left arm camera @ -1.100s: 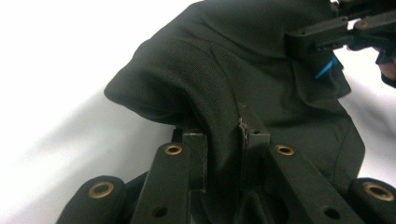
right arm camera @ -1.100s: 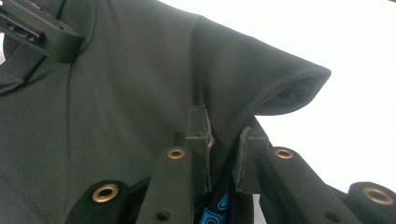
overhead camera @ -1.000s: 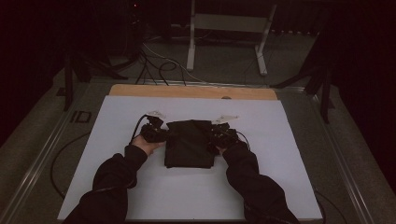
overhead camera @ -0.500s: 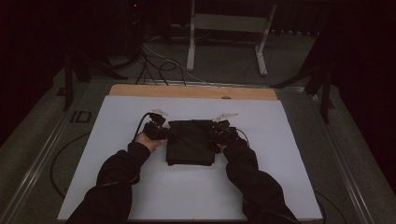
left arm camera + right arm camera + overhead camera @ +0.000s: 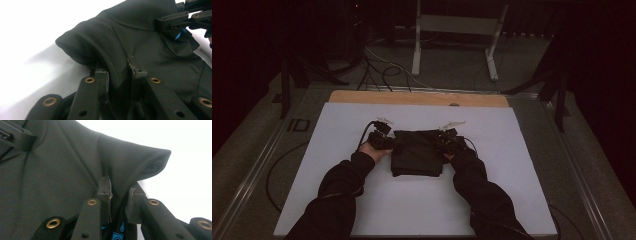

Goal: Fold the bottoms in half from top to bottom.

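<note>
black folded garment [image 5: 417,152]; white counter [image 5: 362,210] with tan wood edge at 12 o'clock; black claw arms, brass rivets [image 5: 89,80]; black sleeves [image 5: 337,192].

The white surface [image 5: 362,200] lies bare all round the folded dark cloth [image 5: 417,152], giving room in front, behind and at both outer sides. The left tongs [image 5: 388,143] and right tongs [image 5: 443,145] flank the cloth, blocking its side edges.
</note>
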